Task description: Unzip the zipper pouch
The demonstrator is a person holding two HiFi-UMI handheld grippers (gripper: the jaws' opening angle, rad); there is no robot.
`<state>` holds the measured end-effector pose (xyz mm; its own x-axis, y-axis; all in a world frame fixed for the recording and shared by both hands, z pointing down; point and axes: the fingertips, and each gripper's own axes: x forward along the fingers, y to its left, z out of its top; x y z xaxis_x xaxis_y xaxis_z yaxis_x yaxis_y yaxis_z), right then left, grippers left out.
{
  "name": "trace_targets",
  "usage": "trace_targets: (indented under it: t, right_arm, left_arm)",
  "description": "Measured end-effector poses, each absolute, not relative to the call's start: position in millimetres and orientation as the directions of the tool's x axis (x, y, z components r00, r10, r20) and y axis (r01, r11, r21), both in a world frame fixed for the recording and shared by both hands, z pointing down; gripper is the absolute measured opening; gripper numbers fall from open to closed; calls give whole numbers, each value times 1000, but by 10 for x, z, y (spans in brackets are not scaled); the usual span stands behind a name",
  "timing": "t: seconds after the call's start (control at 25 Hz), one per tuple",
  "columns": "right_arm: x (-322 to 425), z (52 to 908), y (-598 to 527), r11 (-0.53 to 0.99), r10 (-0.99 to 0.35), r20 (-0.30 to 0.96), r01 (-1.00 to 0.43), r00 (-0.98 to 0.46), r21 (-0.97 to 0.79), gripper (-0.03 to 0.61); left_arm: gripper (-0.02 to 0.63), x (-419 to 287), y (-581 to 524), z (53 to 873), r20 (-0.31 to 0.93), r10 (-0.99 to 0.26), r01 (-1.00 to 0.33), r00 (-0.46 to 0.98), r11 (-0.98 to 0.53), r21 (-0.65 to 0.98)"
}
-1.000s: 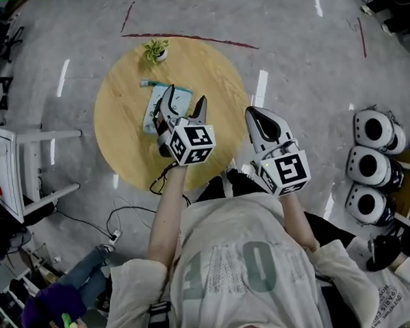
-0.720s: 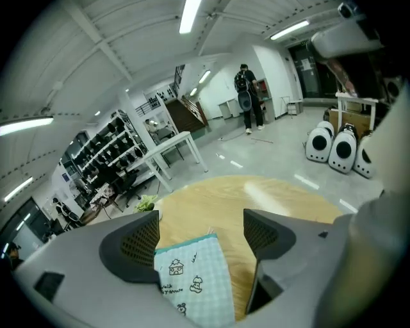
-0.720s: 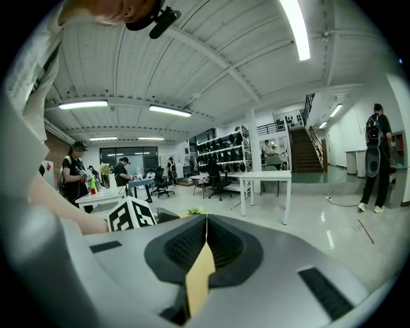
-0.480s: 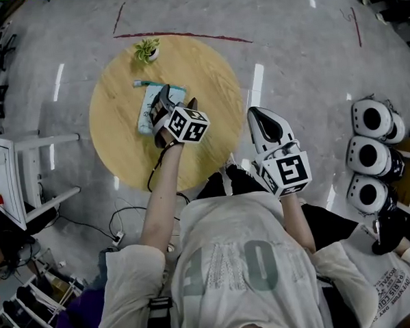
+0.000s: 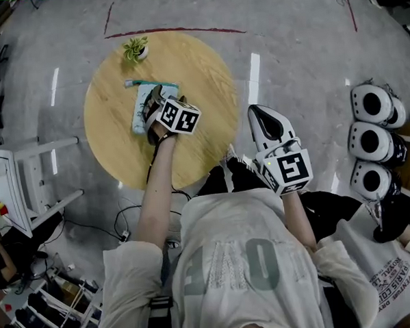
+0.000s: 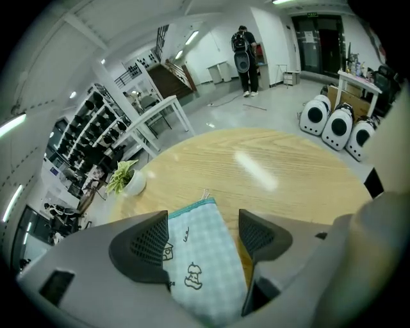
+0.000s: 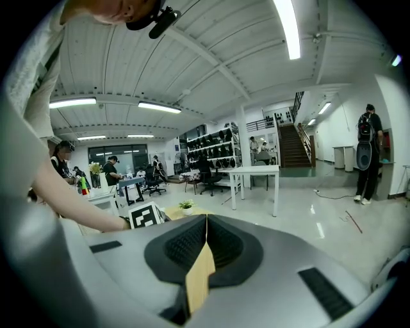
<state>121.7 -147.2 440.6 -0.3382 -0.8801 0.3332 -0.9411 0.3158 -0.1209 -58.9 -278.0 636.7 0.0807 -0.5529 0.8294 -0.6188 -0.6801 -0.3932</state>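
Note:
A pale teal checked zipper pouch (image 5: 140,107) (image 6: 200,256) with small drawings lies flat on the round wooden table (image 5: 200,78), its zipper edge at the far end. My left gripper (image 5: 155,104) (image 6: 204,237) points steeply down over the pouch's near part. Its jaws have just been opening and stand wide, with the pouch lying between the pads (image 6: 148,242), which do not press on it. My right gripper (image 5: 263,117) (image 7: 205,246) hangs off the table's right edge, shut with nothing in it.
A small potted plant (image 5: 136,48) (image 6: 128,179) stands at the table's far edge beyond the pouch. Three white round-windowed cases (image 5: 372,141) sit on the floor at right. A white table (image 5: 14,183) and a cable (image 5: 135,211) are at left.
My left gripper has dropped towards the table and tipped downward, coming over the pouch. The right gripper has shifted only slightly and stays shut.

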Motion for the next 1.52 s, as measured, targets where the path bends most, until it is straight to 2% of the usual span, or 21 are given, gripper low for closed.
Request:
trace_targets:
  t: [0.6, 0.76, 0.88, 1.2, 1.52]
  right_arm:
    - [1308, 4499, -1378, 310, -871, 356, -941, -338, -135, 29]
    - [1312, 4524, -1352, 315, -868, 360, -939, -343, -136, 29]
    - [1310, 4519, -1348, 320, -866, 360, -938, -347, -136, 29]
    - [1287, 4464, -1348, 342, -862, 350, -930, -367, -133, 29]
    - [1078, 4190, -1495, 446, -844, 281, -889, -457, -106, 29]
  left_arm:
    - [178, -482, -2646, 6482, 899, -370, -679, 236, -725, -120]
    - [141, -449, -2615, 6495, 901, -348, -678, 257, -729, -88]
    - [72, -444, -2602, 6496, 906, -351, -666, 236, -738, -112]
    - [41, -458, -2579, 6256, 880, -412, -646, 238, -744, -173]
    - [35, -382, -2415, 5291, 726, -514, -634, 457, -760, -139]
